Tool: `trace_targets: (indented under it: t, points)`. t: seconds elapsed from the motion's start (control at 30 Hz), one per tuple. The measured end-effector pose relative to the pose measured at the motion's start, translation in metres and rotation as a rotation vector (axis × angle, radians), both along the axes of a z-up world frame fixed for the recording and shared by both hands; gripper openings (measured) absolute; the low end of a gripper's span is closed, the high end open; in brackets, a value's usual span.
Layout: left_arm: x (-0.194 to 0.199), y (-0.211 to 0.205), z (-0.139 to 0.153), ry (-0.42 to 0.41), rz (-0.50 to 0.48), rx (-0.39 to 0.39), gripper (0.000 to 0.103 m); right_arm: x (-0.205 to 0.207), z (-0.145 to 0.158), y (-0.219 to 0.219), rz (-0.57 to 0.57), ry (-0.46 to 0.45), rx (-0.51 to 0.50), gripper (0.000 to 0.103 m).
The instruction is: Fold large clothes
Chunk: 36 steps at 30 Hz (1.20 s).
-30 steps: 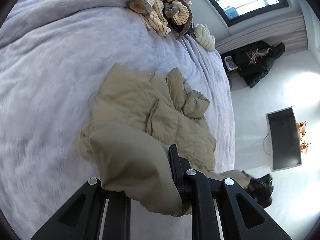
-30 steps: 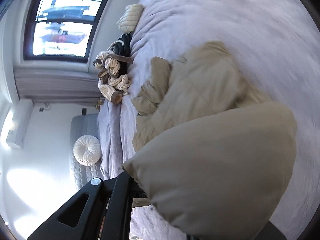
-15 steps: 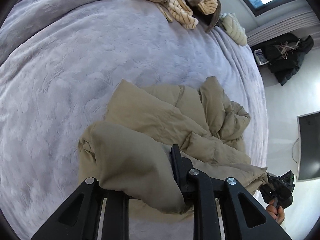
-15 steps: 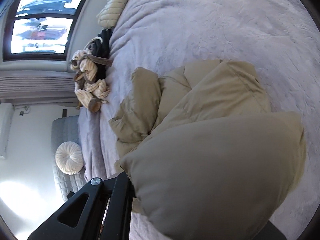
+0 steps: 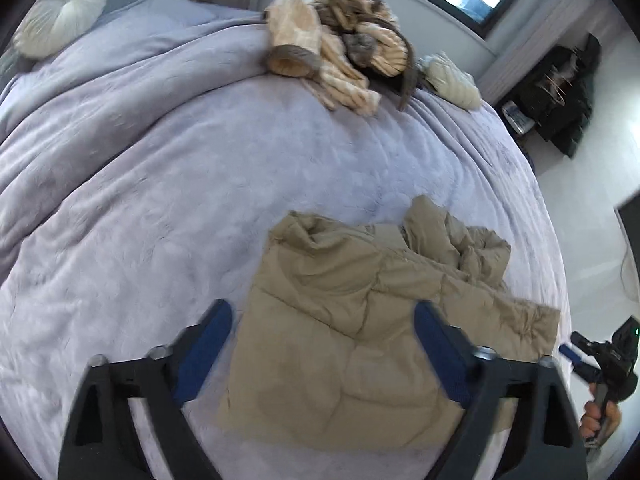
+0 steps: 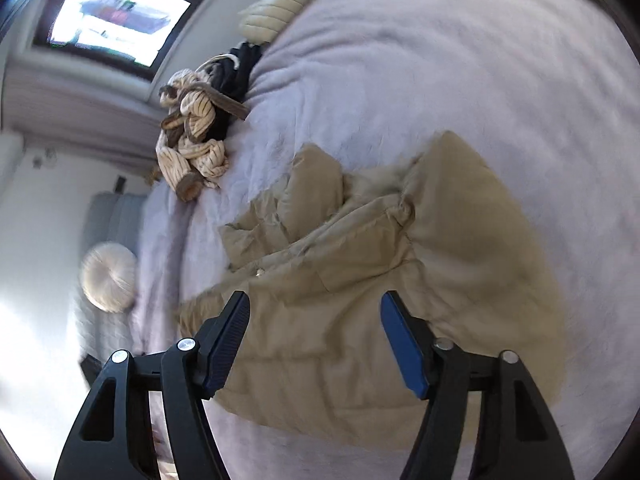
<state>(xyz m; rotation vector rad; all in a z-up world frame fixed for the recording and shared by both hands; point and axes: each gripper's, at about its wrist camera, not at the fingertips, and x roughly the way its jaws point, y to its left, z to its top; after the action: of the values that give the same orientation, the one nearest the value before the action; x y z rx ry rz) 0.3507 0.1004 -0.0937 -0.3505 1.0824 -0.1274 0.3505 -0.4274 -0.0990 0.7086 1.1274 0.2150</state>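
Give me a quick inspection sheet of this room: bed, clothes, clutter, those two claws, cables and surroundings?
Surface: bed under a lilac blanket.
Job's things: tan jacket lying loosely folded, one end bunched.
Clutter: striped garment heap, cream bundle, round cushion.
Grippers: left gripper open above the jacket; right gripper open, holding nothing.
Cables: nothing seen.
Surroundings: window, dark clothes by the wall.

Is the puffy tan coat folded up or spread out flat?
Folded. The puffy tan quilted coat lies doubled into a thick block on the lilac bedspread, one end bunched.
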Motion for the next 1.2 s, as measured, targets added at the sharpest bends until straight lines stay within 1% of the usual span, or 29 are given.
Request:
trace_targets:
  t: [0.03, 0.07, 0.1, 0.13, 0.17, 0.23, 0.27, 0.3, 0.4, 0.43, 0.47, 0.53, 0.67, 0.73, 0.8, 0.87, 0.97, 1.07, 1.2]
  points:
    - [0.003, -0.008, -0.006, 0.008, -0.027, 0.003, 0.066, -0.002, -0.001, 0.004, 0.025, 0.006, -0.063, 0.032]
    - [0.005, -0.017, -0.012, 0.009, -0.051, 0.001, 0.054, -0.003, -0.005, 0.009, 0.058, 0.009, -0.115, 0.019]
    - [0.007, -0.025, -0.017, 0.009, -0.069, -0.002, 0.048, -0.003, -0.009, 0.013, 0.087, 0.003, -0.148, 0.019]
    - [0.013, -0.04, -0.029, 0.02, -0.105, 0.005, 0.04, -0.002, -0.015, 0.018, 0.109, 0.002, -0.176, 0.019]
    - [0.017, -0.051, -0.036, 0.024, -0.124, 0.014, 0.04, -0.001, -0.021, 0.023, 0.126, 0.006, -0.198, 0.018]
    - [0.028, -0.067, -0.049, 0.006, -0.135, 0.052, 0.04, 0.004, -0.031, 0.03, 0.147, 0.001, -0.23, 0.018]
    - [0.031, -0.072, -0.051, -0.005, -0.133, 0.071, 0.04, 0.009, -0.036, 0.034, 0.158, -0.008, -0.268, 0.018]
    - [0.041, -0.074, -0.059, -0.015, -0.118, 0.104, 0.04, 0.014, -0.039, 0.036, 0.167, -0.022, -0.31, 0.018]
    - [0.063, -0.066, -0.078, 0.001, -0.066, 0.113, 0.04, 0.032, -0.051, 0.032, 0.154, -0.038, -0.43, 0.018]
    - [0.072, -0.059, -0.086, 0.005, -0.04, 0.112, 0.04, 0.037, -0.054, 0.026, 0.138, -0.035, -0.452, 0.018]
    - [0.077, -0.055, -0.091, 0.006, -0.028, 0.116, 0.04, 0.043, -0.059, 0.018, 0.116, -0.031, -0.458, 0.014]
    - [0.089, -0.043, -0.102, 0.006, 0.012, 0.108, 0.04, 0.054, -0.071, 0.0, 0.064, -0.014, -0.436, 0.014]
    - [0.106, -0.025, -0.125, 0.024, 0.084, 0.055, 0.04, 0.066, -0.088, -0.025, -0.058, -0.028, -0.403, 0.014]
    - [0.11, -0.023, -0.139, 0.029, 0.102, 0.043, 0.04, 0.072, -0.106, -0.038, -0.121, -0.012, -0.342, 0.013]
    - [0.111, -0.025, -0.15, 0.021, 0.105, 0.046, 0.04, 0.074, -0.126, -0.048, -0.16, 0.002, -0.268, 0.009]
    - [0.11, -0.028, -0.158, -0.003, 0.095, 0.054, 0.04, 0.072, -0.139, -0.049, -0.17, -0.016, -0.246, 0.007]
    - [0.111, -0.028, -0.164, -0.014, 0.102, 0.05, 0.041, 0.069, -0.146, -0.045, -0.171, -0.05, -0.254, 0.007]
    - [0.114, -0.03, -0.164, -0.012, 0.1, 0.067, 0.041, 0.069, -0.148, -0.044, -0.173, -0.056, -0.265, 0.007]
    - [0.114, -0.032, -0.155, -0.003, 0.104, 0.103, 0.041, 0.075, -0.141, -0.04, -0.165, -0.04, -0.289, 0.008]
